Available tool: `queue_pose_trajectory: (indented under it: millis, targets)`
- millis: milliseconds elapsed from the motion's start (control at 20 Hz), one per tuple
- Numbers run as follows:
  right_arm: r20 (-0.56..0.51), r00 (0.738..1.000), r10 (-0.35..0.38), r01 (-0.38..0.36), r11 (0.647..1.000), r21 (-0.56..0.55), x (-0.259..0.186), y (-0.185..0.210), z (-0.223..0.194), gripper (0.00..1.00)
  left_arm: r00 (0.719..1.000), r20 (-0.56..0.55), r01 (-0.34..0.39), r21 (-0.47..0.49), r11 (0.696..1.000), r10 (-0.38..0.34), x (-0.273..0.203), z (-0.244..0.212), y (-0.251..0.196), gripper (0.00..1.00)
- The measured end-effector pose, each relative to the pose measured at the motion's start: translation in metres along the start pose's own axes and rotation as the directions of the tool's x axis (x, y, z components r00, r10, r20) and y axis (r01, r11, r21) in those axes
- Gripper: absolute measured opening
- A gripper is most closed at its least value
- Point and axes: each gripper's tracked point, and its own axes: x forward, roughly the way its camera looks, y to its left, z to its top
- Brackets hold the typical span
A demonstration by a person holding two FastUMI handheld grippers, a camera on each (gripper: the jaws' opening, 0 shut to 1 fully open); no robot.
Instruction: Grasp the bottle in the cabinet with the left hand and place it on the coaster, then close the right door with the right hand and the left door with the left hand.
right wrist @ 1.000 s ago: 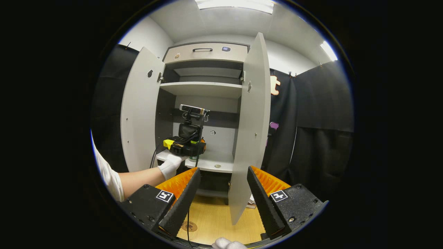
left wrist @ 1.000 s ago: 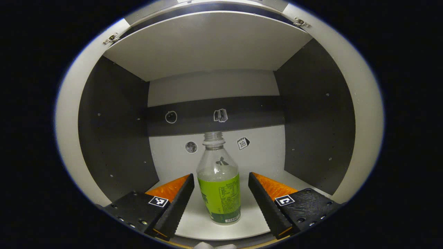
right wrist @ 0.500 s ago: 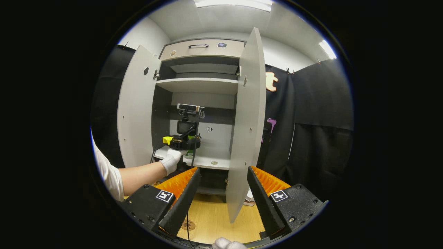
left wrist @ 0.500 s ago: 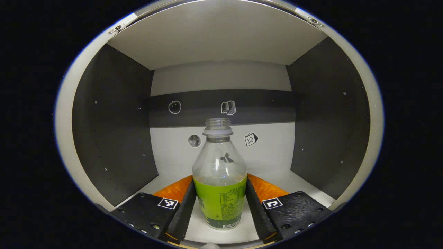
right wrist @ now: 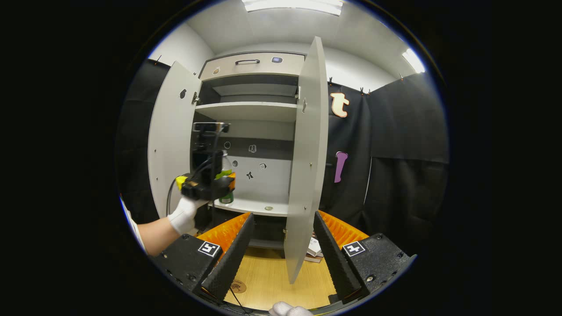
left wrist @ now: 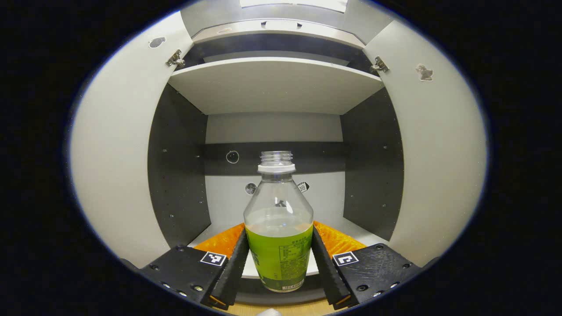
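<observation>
Left hand-held gripper [left wrist: 279,263] grasping one clear uncapped plastic bottle with green label [left wrist: 278,228], both fingers pressed on the label band, bottle upright at the front edge of the grey cabinet shelf [left wrist: 351,231]. Right hand-held gripper [right wrist: 281,256] released, level, facing the cabinet. Two grey cabinet doors open: left door [right wrist: 169,145], right door [right wrist: 305,166]. White-gloved hand [right wrist: 184,215] carries the left unit.

Open passage between the left door [left wrist: 114,149] and right door [left wrist: 439,153]; the shelf [left wrist: 274,83] bounds it above.
</observation>
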Motion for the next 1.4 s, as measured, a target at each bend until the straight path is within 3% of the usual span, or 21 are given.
queue_pose_trajectory:
  millis: [250, 300, 400, 600, 800, 1050, 1150, 1200, 1400]
  targets:
    - [-0.030, 1.000, 0.011, -0.011, 1.000, 0.005, -0.008, -0.001, -0.011, 0.84, 1.000, -0.001, 0.020, 0.037, 0.999, -0.020, -0.069, -0.043, -0.005, 0.73]
    - [-0.030, 1.000, 0.009, -0.009, 1.000, 0.006, -0.010, -0.002, -0.012, 0.84, 0.999, -0.012, 0.033, 0.022, 0.999, -0.032, -0.080, -0.056, -0.009, 0.76]
    - [-0.036, 0.999, 0.008, -0.007, 1.000, 0.008, -0.013, -0.005, -0.017, 0.84, 0.997, -0.032, 0.075, -0.003, 0.997, -0.075, -0.099, -0.083, -0.021, 0.73]
    - [-0.080, 0.997, -0.002, 0.001, 1.000, -0.002, -0.019, -0.013, -0.035, 0.84, 0.990, -0.098, 0.110, 0.042, 0.993, -0.105, -0.128, -0.144, -0.037, 0.73]
    - [-0.133, 0.991, -0.018, 0.017, 1.000, -0.008, -0.028, -0.022, -0.056, 0.84, 0.982, -0.079, 0.175, 0.020, 0.984, -0.173, -0.156, -0.185, -0.064, 0.73]
    - [-0.165, 0.986, -0.035, 0.035, 0.999, -0.005, -0.036, -0.032, -0.069, 0.84, 0.973, -0.073, 0.218, -0.048, 0.975, -0.221, -0.182, -0.231, -0.091, 0.70]
    - [-0.177, 0.984, -0.032, 0.030, 0.999, -0.018, -0.037, -0.031, -0.075, 0.84, 0.969, -0.101, 0.222, -0.058, 0.973, -0.227, -0.187, -0.252, -0.094, 0.77]
    - [-0.182, 0.983, -0.027, 0.023, 0.999, -0.024, -0.037, -0.030, -0.076, 0.84, 0.968, -0.112, 0.219, -0.062, 0.974, -0.225, -0.187, -0.261, -0.093, 0.73]
    - [-0.199, 0.980, -0.011, 0.005, 0.999, -0.034, -0.037, -0.025, -0.082, 0.84, 0.963, -0.168, 0.202, -0.081, 0.976, -0.213, -0.186, -0.298, -0.086, 0.73]
